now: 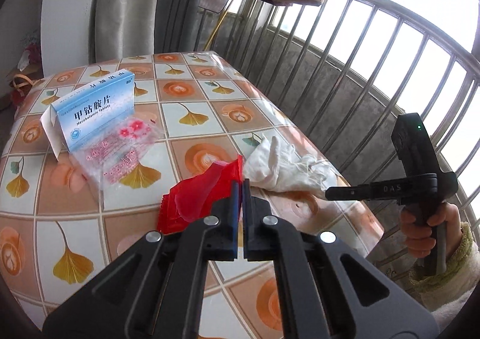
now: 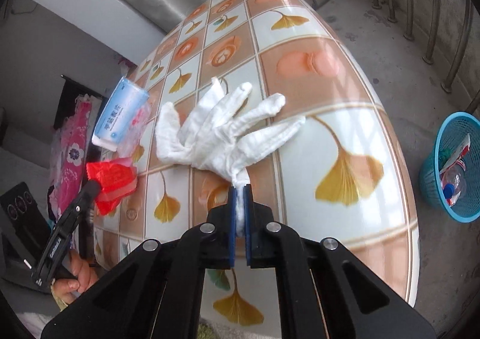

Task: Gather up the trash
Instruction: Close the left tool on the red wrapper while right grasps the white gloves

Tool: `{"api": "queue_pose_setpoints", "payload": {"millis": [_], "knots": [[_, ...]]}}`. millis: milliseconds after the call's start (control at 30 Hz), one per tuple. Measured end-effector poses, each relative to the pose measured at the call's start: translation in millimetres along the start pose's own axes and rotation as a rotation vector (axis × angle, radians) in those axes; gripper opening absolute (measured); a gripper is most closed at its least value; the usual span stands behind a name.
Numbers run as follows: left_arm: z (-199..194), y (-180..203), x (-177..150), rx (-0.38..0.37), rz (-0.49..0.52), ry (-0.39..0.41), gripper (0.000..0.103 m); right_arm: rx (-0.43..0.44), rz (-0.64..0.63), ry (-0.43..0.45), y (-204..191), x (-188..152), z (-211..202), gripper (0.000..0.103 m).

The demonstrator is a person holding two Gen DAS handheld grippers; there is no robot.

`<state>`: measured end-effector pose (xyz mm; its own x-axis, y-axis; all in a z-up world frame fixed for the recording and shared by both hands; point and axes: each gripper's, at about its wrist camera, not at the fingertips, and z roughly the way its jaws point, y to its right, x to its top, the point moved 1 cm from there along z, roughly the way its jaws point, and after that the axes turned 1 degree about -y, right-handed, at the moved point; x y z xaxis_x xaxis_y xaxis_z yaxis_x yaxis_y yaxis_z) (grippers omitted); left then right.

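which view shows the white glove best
The right wrist view: the white glove lies spread, all fingers visible, cuff pinched in the right claw. The left wrist view shows it only crumpled and side-on.

Right claw pinching white glove cuff (fingers splayed) — patterned table, blue basket beyond.

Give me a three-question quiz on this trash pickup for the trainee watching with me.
1. True or false: the right gripper is shut on the white glove.
2. What does the left gripper hold? A) medicine box B) red wrapper C) clear bag
3. Where does the blue basket stand?

Key:
1. True
2. B, the red wrapper; the medicine box lies on the table.
3. On the floor beside the table.
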<state>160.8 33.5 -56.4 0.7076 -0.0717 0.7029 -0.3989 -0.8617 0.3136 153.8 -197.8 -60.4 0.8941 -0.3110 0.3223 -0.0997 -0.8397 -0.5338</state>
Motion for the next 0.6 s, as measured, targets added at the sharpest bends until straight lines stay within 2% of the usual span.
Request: {"api": "queue_pose_setpoints", "payload": {"millis": [67, 100, 200, 233, 367, 433, 600], "knots": [[-1.5, 1.1, -7.1, -0.013, -0.005, -0.014, 0.0, 0.003, -0.06, -0.035, -9.0, -15.8, -3.6, 0.008], [-2.4, 1.4, -11.1, -0.019, -0.007, -0.021, 0.0, -0.003, -0.085, -0.047, -12.2, -21.9, -6.1, 0.014], [-2.3, -0.9, -20.8, -0.01, -0.012, -0.035, 0.0, -0.066, -0.161, -0.024, -21.5, -32.5, -17.4, 0.054], [-2.0, -2.5, -23.8, -0.008, -0.019, -0.039, 0.0, -0.09, -0.179, -0.001, -23.5, -32.1, -21.4, 0.058], [1.4, -7.4, -30.4, -0.009, -0.043, -0.047, 0.001, -0.128, -0.199, 0.068, -26.8, -19.4, -28.0, 0.061], [2.4, -8.1, -31.2, -0.016, -0.049, -0.044, 0.001, -0.139, -0.22, 0.1, -31.8, -9.5, -24.4, 0.066], [7.3, -8.6, -30.6, -0.021, -0.049, -0.05, 0.001, -0.163, -0.319, 0.131, -52.5, 10.3, 4.5, 0.07]]}}
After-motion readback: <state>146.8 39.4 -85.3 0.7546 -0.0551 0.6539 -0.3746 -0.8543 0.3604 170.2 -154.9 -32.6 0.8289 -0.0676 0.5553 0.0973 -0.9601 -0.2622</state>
